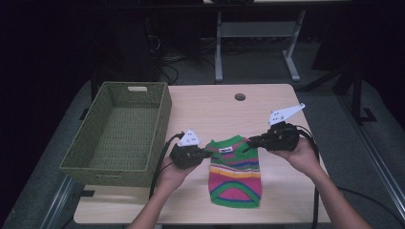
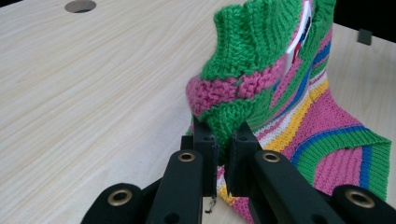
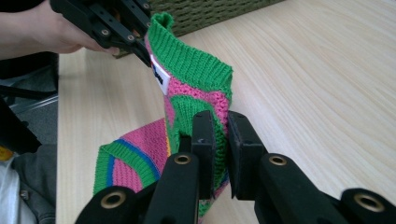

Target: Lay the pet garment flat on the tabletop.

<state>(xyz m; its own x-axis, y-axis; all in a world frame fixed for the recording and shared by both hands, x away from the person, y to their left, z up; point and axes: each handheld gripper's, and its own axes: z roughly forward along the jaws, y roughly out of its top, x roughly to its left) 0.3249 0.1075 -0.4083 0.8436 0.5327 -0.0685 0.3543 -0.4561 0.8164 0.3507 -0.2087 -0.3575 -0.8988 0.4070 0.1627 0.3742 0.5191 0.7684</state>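
Observation:
A small knitted sweater with green ribbing and pink, yellow and blue stripes lies at the front middle of the wooden table. Its collar end is lifted off the wood. My left gripper is shut on the left shoulder corner; in the left gripper view the jaws pinch the green and pink knit. On the opposite shoulder corner my right gripper is shut too, with the knit squeezed between its jaws. A white label sits inside the collar.
A green woven basket with nothing in it stands at the table's left, close to the left hand. A round cable hole lies at the far middle of the table. Bare wood extends behind and to the right of the sweater.

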